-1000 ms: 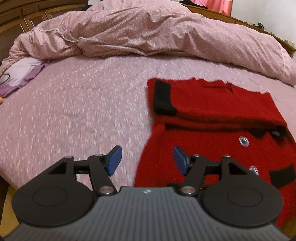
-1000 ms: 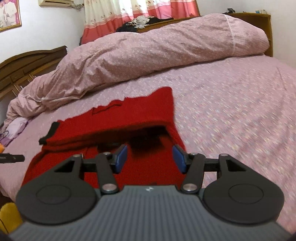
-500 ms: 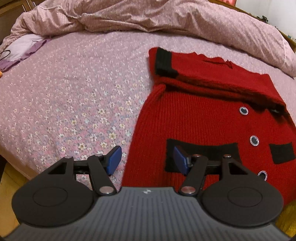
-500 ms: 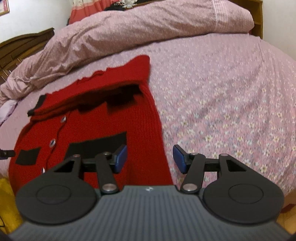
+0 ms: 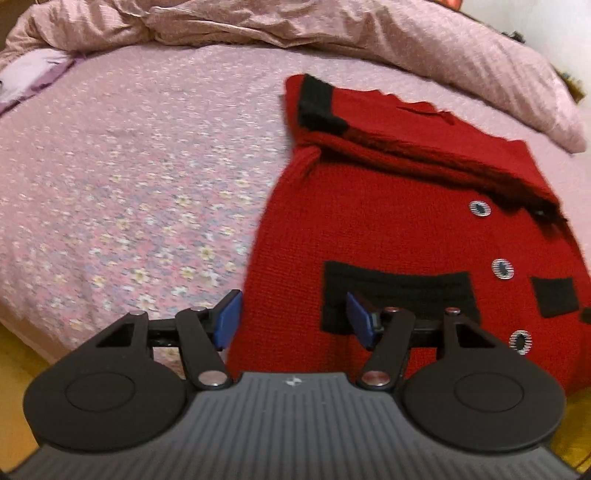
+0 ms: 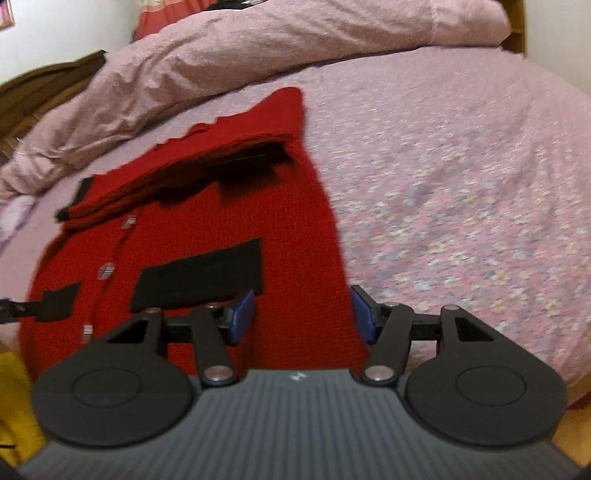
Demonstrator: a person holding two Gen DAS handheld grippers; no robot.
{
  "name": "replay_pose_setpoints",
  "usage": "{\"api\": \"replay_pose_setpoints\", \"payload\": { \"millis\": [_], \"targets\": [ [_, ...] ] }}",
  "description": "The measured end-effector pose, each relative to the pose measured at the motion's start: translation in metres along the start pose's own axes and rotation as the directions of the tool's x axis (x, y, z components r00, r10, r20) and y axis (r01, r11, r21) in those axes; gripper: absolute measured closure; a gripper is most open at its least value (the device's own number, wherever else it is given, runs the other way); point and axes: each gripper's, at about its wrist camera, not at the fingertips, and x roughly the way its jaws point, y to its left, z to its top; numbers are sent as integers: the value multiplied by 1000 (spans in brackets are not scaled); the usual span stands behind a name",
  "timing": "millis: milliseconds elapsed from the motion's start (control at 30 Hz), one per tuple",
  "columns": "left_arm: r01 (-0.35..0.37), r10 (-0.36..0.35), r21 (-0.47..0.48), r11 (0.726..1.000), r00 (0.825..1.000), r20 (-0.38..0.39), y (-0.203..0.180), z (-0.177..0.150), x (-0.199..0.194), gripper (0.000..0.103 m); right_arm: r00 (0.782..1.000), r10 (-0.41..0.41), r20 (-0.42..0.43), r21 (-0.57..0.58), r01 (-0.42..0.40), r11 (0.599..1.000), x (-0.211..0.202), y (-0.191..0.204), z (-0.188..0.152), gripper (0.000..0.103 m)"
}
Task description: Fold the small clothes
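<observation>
A small red knit cardigan (image 5: 399, 221) with black pocket patches and round buttons lies flat on the bed, its sleeves folded across the top. It also shows in the right wrist view (image 6: 207, 236). My left gripper (image 5: 293, 319) is open and empty, hovering over the cardigan's near left corner by the hem. My right gripper (image 6: 303, 315) is open and empty over the cardigan's near right corner. The hem itself is hidden behind both grippers.
The cardigan lies on a pink flowered bed sheet (image 5: 129, 192). A bunched pink duvet (image 5: 295, 26) lies along the far side, also in the right wrist view (image 6: 258, 48). A purple-white cloth (image 5: 33, 74) lies far left. The bed's near edge is just below the grippers.
Both grippers have pulled back from the folded sleeves toward the near hem and tilted down. More of the cardigan's body, pockets and buttons has come into view. Both stay open.
</observation>
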Motion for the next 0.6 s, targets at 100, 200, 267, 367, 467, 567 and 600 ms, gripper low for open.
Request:
{"api": "replay_pose_setpoints", "payload": {
  "millis": [100,200,267,367,467,567,600],
  "targets": [
    [12,-12,36,999,1000,5,-7,-3,-3,42,998,58,-10,16,-58,998,-1,2,0,44],
    [0,-1,63,998,1000,8,-12,-5,-3,41,997,81,-4,35,-81,996,0,2,-2,44],
    [-36,35,84,996,999,16,-15,-6,-2,40,996,86,-5,38,-86,996,-1,2,-3,44],
    [-47,46,86,995,999,16,-13,-6,-1,39,996,91,-18,18,-90,996,-2,3,-5,44],
    [-35,34,71,997,999,6,-10,-6,2,38,995,96,-24,8,-96,995,-2,5,-6,44],
    [6,-6,28,1000,1000,-7,-7,-1,2,45,993,121,-12,29,-121,992,0,4,-6,44],
    [51,-51,12,999,999,-9,-7,0,1,46,991,134,-9,42,-133,990,1,4,-6,45]
  ]
}}
